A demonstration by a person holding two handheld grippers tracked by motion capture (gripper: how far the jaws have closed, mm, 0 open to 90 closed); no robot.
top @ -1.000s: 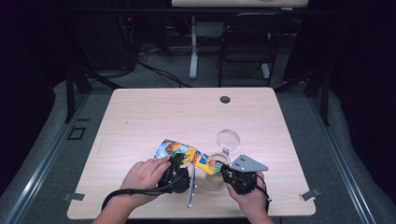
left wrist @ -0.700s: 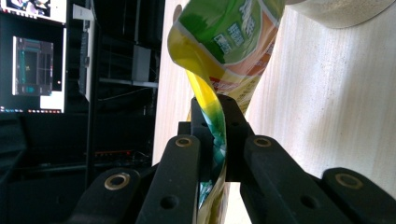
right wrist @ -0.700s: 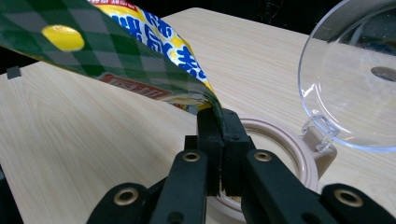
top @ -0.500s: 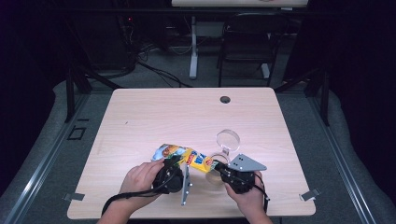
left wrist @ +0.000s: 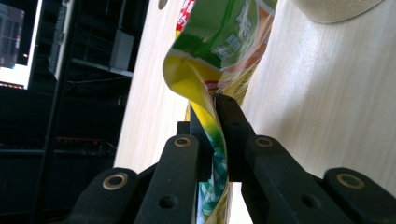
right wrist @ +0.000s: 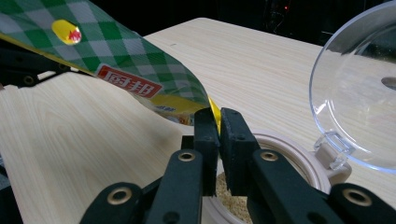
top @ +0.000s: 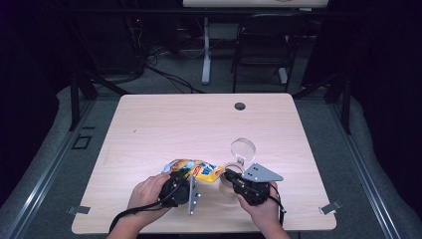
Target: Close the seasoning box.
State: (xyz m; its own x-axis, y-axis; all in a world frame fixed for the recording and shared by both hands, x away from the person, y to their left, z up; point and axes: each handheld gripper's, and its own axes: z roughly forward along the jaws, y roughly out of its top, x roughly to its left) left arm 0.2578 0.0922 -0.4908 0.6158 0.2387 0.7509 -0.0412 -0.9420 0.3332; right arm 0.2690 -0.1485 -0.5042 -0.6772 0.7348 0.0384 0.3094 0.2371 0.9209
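A yellow and green snack packet (top: 196,169) hangs just above the wooden table (top: 189,124) near its front edge, stretched between both grippers. My left gripper (top: 184,176) is shut on the packet's left end; in the left gripper view the jaws (left wrist: 212,109) pinch the crumpled packet (left wrist: 219,42). My right gripper (top: 228,175) holds the right corner: its jaws (right wrist: 213,112) have just been opening slightly, with the packet's (right wrist: 116,60) yellow edge still pinched between them. Under that corner stands an open beige jar (right wrist: 280,154) of brownish granules, its clear hinged lid (right wrist: 359,102) tipped back.
The jar's lid (top: 242,148) stands up just beyond my right hand. A round cable hole (top: 240,106) sits near the table's far edge. Behind the table are a dark chair (top: 263,50), desk legs and cables on the floor.
My left hand with its end of the packet has sunk a little and drifted toward the near edge. The right hand has stayed where it was.
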